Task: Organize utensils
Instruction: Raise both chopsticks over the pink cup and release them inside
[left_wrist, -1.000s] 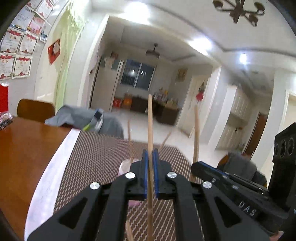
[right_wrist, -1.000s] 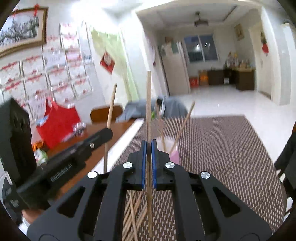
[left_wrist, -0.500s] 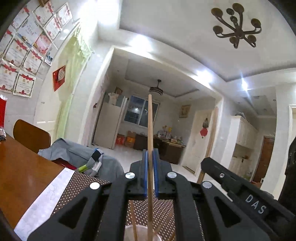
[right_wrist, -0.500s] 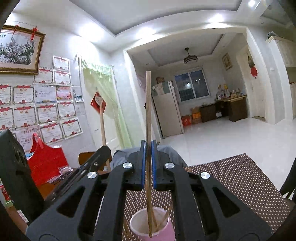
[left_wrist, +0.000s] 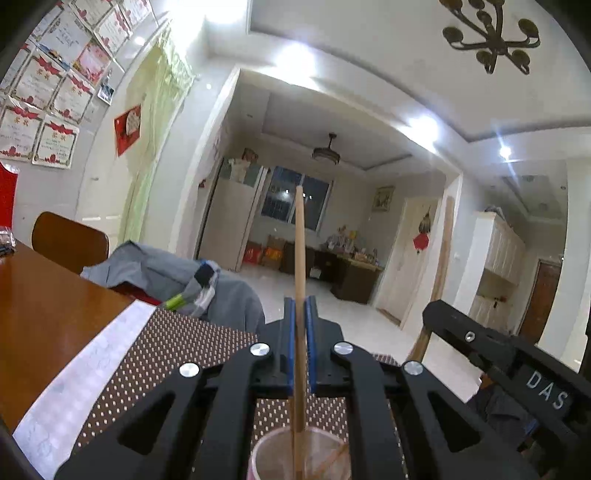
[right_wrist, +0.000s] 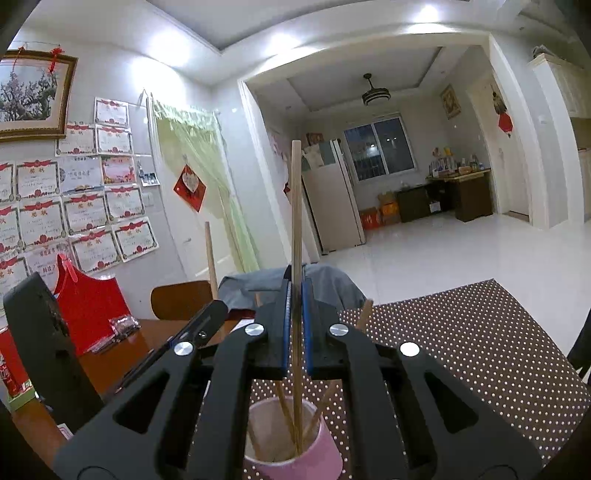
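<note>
With each chopstick upright and its lower end already inside the pink cup (right_wrist: 291, 454) on the dotted mat (right_wrist: 480, 350) covering my desk, my left claw (left_wrist: 300, 350) clenched on one chopstick (left_wrist: 299, 280) and my right claw (right_wrist: 294, 325) on another (right_wrist: 296, 221), I judge the next move is simply to release both.

Upright wooden chopsticks (right_wrist: 296, 236) apparently inside pink cup (right_wrist: 295, 446)
</note>
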